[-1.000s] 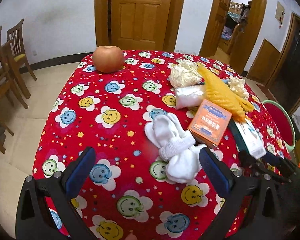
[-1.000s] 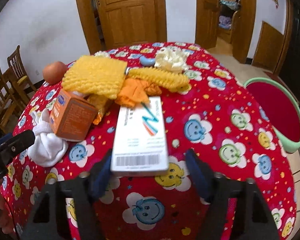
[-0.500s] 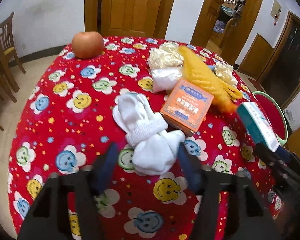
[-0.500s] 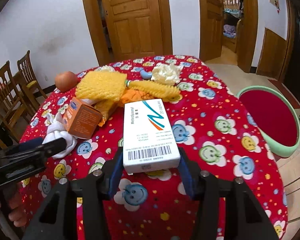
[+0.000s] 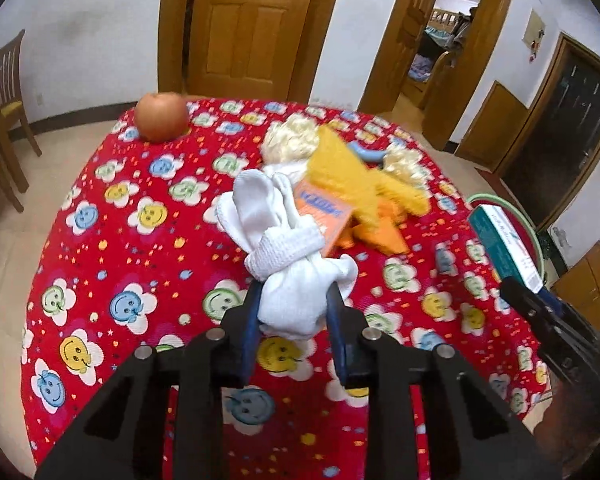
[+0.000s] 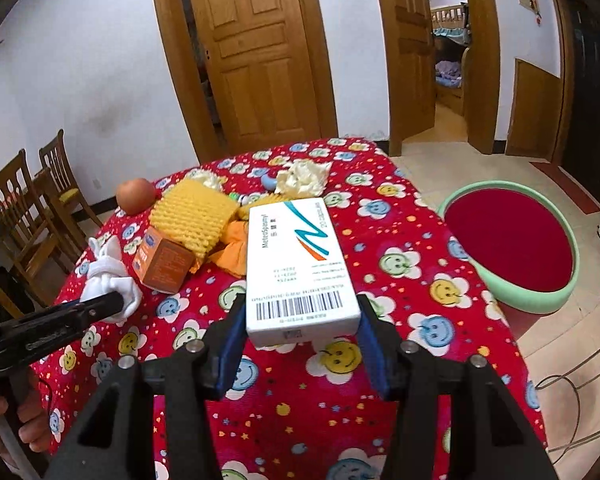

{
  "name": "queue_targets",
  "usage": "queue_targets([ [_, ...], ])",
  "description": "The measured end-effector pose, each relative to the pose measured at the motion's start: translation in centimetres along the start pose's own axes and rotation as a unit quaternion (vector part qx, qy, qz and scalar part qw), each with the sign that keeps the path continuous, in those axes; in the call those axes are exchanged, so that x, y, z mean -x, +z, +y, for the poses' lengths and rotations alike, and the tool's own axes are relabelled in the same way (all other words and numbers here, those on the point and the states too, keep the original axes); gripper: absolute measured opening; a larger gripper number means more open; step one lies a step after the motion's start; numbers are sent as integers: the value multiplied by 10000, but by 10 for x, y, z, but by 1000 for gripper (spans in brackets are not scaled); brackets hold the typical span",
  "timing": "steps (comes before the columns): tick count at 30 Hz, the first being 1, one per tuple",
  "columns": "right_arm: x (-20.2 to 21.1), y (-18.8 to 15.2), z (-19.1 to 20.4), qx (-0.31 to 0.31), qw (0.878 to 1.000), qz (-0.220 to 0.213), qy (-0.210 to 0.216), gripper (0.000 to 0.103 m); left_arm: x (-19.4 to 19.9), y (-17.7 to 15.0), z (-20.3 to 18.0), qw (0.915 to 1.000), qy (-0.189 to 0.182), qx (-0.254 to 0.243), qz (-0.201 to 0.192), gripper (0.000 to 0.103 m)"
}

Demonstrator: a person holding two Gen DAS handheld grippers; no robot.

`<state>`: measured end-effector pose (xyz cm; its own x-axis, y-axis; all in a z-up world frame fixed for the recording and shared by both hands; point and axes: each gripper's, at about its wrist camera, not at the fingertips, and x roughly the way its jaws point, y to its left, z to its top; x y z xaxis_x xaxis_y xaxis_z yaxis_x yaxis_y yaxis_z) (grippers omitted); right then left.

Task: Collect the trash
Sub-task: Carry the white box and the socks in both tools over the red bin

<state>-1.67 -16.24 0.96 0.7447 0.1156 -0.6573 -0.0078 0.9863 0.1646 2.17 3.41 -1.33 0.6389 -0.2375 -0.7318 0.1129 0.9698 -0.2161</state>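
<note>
My right gripper (image 6: 302,330) pinches a white medicine box (image 6: 298,264) by its barcode end, the blue pads pressed against both long sides, the box pointing straight ahead of the fingers and held above the red smiley-face tablecloth (image 6: 400,280). My left gripper (image 5: 296,312) is clamped on a bundle of white socks (image 5: 288,248), the rounded end squeezed between its pads and the loose ends reaching forward from the tips; I cannot tell whether the bundle rests on the cloth or is lifted.

Just beyond the socks, ahead and slightly right of the left tool, lies an orange carton (image 5: 324,212), touching them. Beyond it are a yellow foam fruit net (image 5: 348,176), orange wrapping (image 5: 384,232) and crumpled pale paper (image 5: 292,140). Farther ahead to the left, well apart from that pile, an apple (image 5: 162,116) sits near the table's far edge.

To the right of the right tool, off the table and lower down, is a green-rimmed round basin with a red inside (image 6: 512,240). Wooden chairs (image 6: 32,200) stand far left.
</note>
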Motion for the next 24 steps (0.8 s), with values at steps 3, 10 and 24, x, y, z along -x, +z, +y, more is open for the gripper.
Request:
queue_targets([
  [3,5,3,-9,-45,10000,-79,-11,54,5,5,-11,9999,-23,-87,-81,30],
  [10,17,11,-35,-175,9994,-290,-100,54,0,19,-39,9996,-86,-232,-124,30],
  [24,25,21,-117,-765,9941,-503,-586,54,-27,43,-121,9955,-307,-895,-77,30],
])
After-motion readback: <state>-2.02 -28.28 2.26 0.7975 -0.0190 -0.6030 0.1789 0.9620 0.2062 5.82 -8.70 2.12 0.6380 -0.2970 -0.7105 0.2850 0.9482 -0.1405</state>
